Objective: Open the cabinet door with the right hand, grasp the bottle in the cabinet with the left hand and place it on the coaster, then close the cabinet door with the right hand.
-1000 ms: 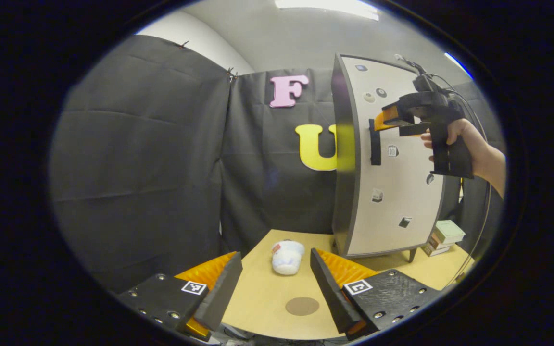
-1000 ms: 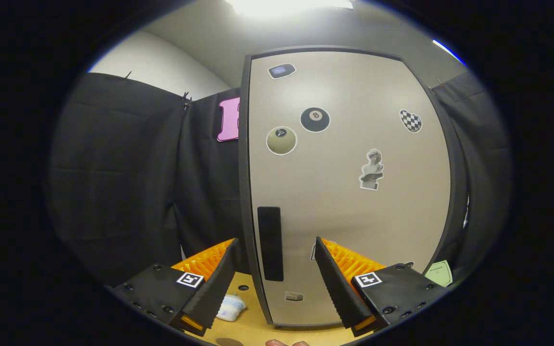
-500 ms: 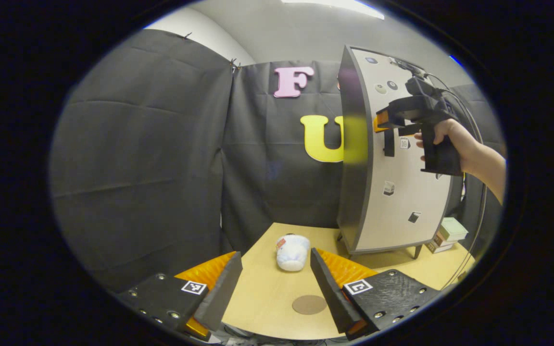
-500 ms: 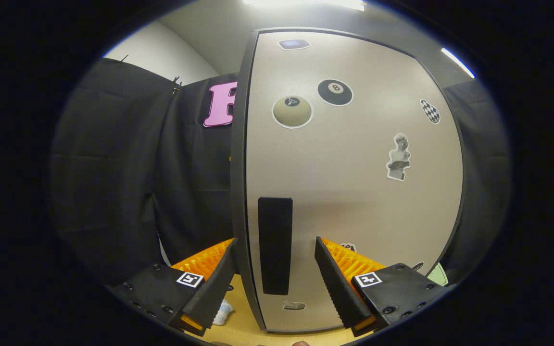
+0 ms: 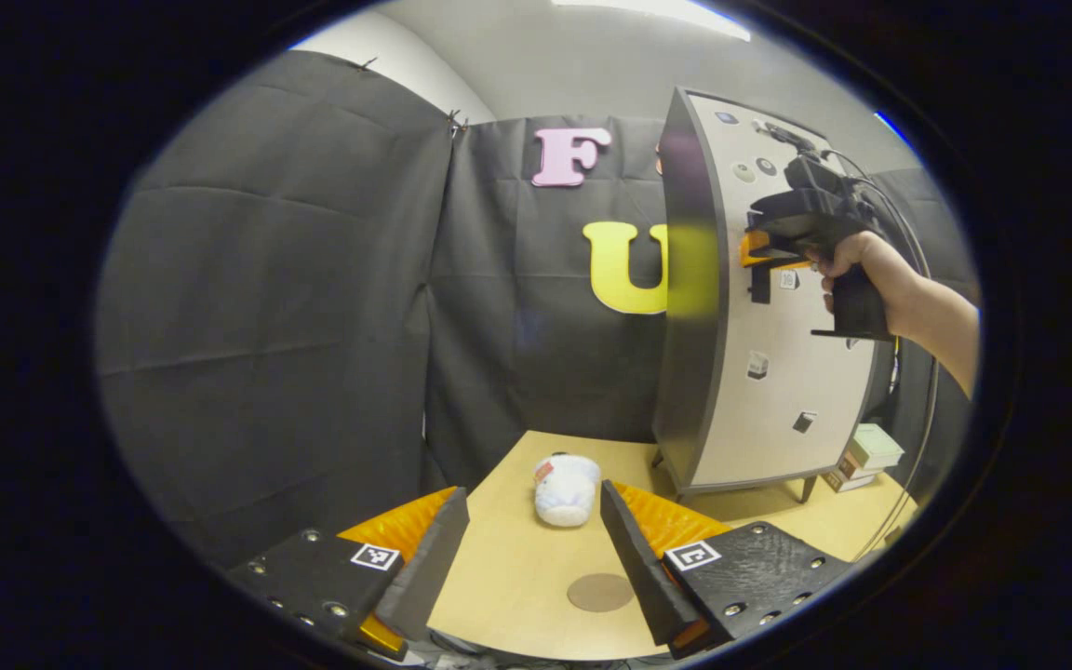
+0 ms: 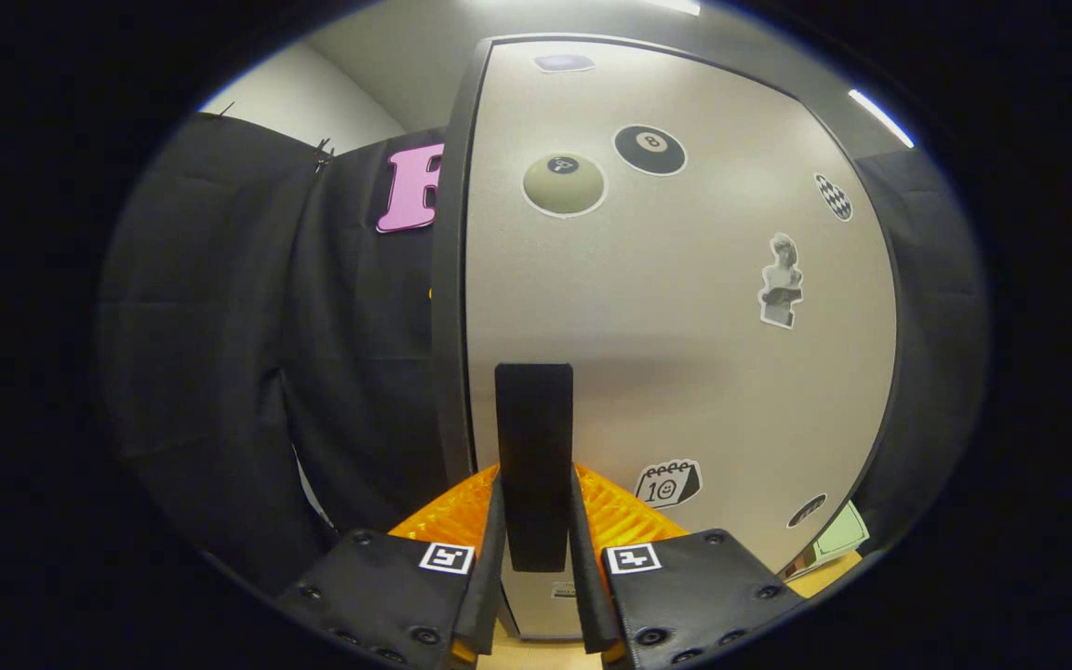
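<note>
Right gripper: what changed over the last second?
The right gripper moved in on the cabinet door and its jaws, open a second ago, closed onto the black handle. The door is closed as before. The left gripper stays open above the table; the coaster and white bottle lie where they were.

One cabinet (image 5: 759, 372) on desk (image 5: 517, 568); left of cabinet: one white bottle (image 5: 566, 489), one coaster (image 5: 599, 592). Right of cabinet: one box stack (image 5: 862, 454). Two tongs.
</note>
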Available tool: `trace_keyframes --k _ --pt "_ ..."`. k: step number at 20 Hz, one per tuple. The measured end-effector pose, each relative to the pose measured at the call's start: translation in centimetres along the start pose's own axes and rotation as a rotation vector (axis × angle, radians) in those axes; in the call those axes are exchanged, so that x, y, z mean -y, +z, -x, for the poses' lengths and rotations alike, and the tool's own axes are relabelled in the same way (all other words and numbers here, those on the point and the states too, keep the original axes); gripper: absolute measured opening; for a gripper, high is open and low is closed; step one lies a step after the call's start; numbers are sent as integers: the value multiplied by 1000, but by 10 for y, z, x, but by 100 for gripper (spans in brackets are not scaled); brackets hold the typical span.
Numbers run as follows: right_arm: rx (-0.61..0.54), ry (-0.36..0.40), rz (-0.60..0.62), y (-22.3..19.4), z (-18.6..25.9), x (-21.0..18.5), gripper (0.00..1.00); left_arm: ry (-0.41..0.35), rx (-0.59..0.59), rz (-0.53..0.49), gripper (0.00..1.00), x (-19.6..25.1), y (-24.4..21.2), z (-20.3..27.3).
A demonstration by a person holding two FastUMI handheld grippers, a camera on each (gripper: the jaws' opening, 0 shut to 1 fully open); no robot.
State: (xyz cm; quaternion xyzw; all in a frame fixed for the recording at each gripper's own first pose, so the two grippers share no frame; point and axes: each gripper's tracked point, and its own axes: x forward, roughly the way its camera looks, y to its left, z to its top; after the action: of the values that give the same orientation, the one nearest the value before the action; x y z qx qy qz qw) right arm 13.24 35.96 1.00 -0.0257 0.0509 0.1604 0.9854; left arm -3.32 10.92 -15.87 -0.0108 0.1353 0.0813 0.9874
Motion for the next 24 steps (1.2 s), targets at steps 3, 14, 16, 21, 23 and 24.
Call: trace_keyframes --k 3,14,16,21,23,24 --pt "-7 8 4 0 -1 -1 31 11 -6 11 87 -3 -1 5" --pt "-36 132 35 -4 22 -1 11 -2 -4 -10 85 14 2 22" --pt "-23 166 38 -4 28 0 8 -6 -2 -13 85 19 3 24" --pt "-27 237 40 -4 51 3 11 -14 -5 -28 87 36 -2 44" --pt "-31 259 33 -4 49 3 11 -17 -7 -32 87 37 -1 44" --pt "-33 267 30 -5 50 3 11 -19 -8 -32 88 38 -2 46"
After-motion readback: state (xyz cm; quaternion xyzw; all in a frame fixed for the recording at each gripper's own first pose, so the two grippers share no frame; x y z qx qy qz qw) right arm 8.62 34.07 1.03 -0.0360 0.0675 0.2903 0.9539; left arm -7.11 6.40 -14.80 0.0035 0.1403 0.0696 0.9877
